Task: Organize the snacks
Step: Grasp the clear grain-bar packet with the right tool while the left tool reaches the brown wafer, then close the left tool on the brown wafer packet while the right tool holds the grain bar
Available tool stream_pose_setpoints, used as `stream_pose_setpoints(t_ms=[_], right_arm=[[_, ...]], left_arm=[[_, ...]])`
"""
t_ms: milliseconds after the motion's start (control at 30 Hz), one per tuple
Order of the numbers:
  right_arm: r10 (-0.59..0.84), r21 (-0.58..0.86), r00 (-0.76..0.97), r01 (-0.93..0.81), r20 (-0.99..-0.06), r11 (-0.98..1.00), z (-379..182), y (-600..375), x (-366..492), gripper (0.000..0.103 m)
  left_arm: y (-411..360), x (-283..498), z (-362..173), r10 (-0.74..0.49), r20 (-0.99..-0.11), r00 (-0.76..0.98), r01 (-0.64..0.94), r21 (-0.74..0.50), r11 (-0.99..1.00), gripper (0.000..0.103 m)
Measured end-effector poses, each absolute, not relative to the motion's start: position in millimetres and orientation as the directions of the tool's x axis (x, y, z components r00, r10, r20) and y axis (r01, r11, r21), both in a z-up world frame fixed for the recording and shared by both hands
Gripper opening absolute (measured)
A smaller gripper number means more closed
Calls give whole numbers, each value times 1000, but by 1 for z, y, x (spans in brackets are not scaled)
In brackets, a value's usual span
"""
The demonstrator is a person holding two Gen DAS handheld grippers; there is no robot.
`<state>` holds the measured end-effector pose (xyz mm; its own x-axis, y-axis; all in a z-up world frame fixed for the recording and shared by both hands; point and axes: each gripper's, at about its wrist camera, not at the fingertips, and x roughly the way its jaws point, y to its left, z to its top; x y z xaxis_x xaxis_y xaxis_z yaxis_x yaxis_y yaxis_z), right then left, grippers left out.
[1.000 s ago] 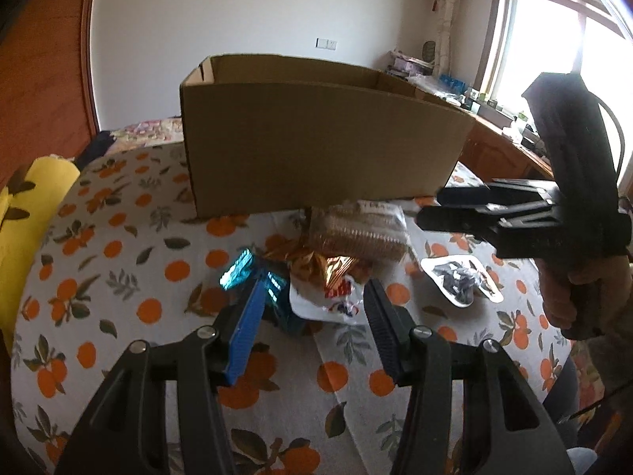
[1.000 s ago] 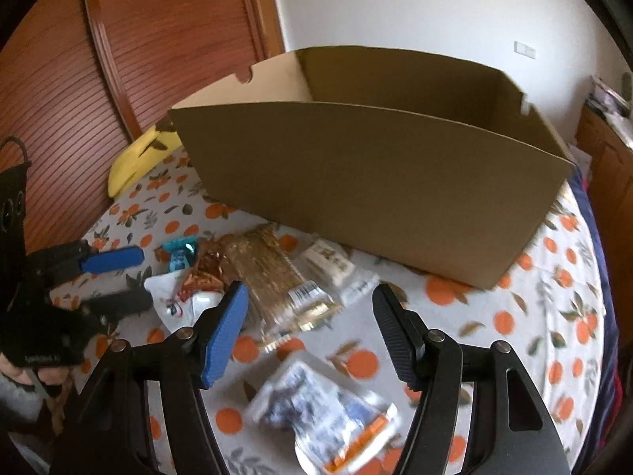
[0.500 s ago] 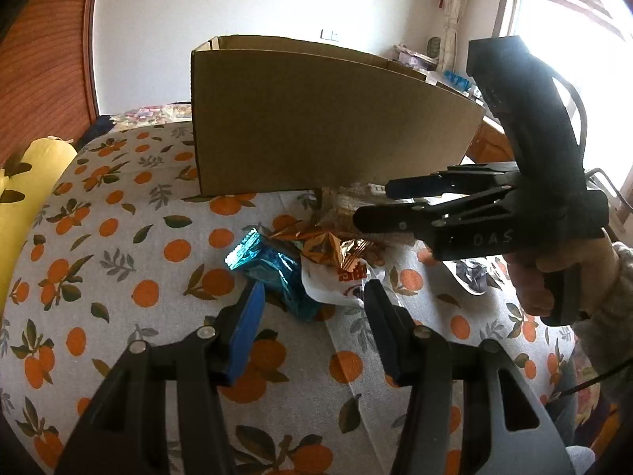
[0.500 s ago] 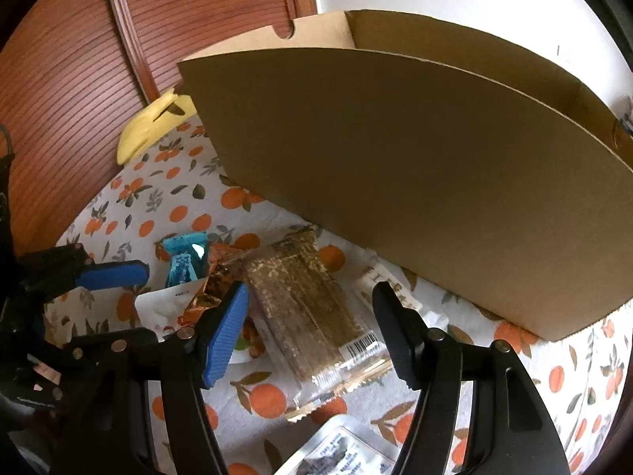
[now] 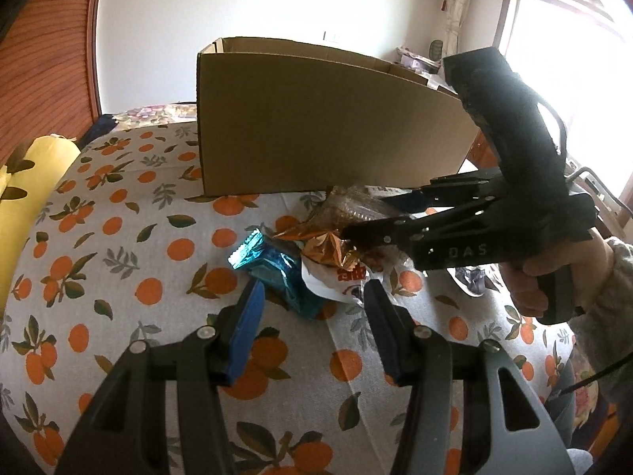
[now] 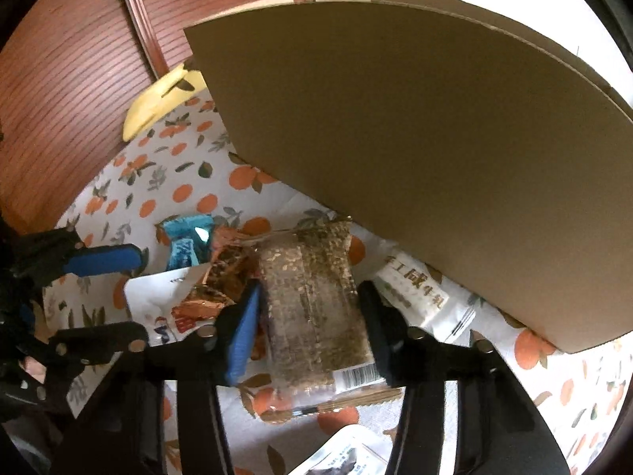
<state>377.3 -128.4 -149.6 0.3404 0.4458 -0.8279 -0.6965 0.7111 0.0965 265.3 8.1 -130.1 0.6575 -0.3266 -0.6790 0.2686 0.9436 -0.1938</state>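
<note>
Far left in the left wrist view: a yellow cushion at the edge of the surface, which wears a cloth printed with oranges and leaves. Low in the middle, the left claw, hovering just above the cloth with jaws spread and nothing between them. Just beyond its fingertips, a shiny blue packet, lying flat. Next to the right, touching it, a crumpled copper-gold foil wrapper resting on a white pouch with red print. Behind all of these, a tall open cardboard box, standing upright on the surface. Further right, the right claw reaching in from the side, gripped by a hand in a grey sleeve, its tips down in the snack pile near the box's foot.

From the right wrist view, left to right: the left claw's blue finger, then the blue packet, the foil wrapper, and the clear packet of grain bars lying lengthwise between the right claw's fingers. Jaws just narrowing on that packet, both pads at its long edges; cannot tell whether pressing or only flanking. Right of it, a white sachet with printed characters, partly tucked against the box.
</note>
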Motion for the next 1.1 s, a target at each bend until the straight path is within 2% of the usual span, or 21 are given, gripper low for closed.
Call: stream_pose_setpoints(t_ms=[433, 633, 800, 867, 1100], right_arm=[[500, 107, 481, -635, -721, 765, -107, -175, 331, 45], [475, 111, 538, -573, -696, 812, -109, -207, 318, 45], [444, 112, 575, -519, -688, 847, -120, -229, 321, 45], [448, 127, 582, -508, -678, 852, -122, -237, 324, 45], [463, 137, 616, -500, -637, 855, -125, -245, 327, 45]], left_arm=[[-13, 280, -113, -346, -659, 668, 288, -200, 936, 53], [-30, 302, -113, -309, -691, 654, 278, -161, 947, 51], [-37, 315, -120, -277, -723, 633, 259, -140, 956, 45], [-40, 317, -123, -276, -732, 624, 258, -140, 956, 36], [-49, 323, -132, -217, -767, 604, 237, -87, 968, 35]])
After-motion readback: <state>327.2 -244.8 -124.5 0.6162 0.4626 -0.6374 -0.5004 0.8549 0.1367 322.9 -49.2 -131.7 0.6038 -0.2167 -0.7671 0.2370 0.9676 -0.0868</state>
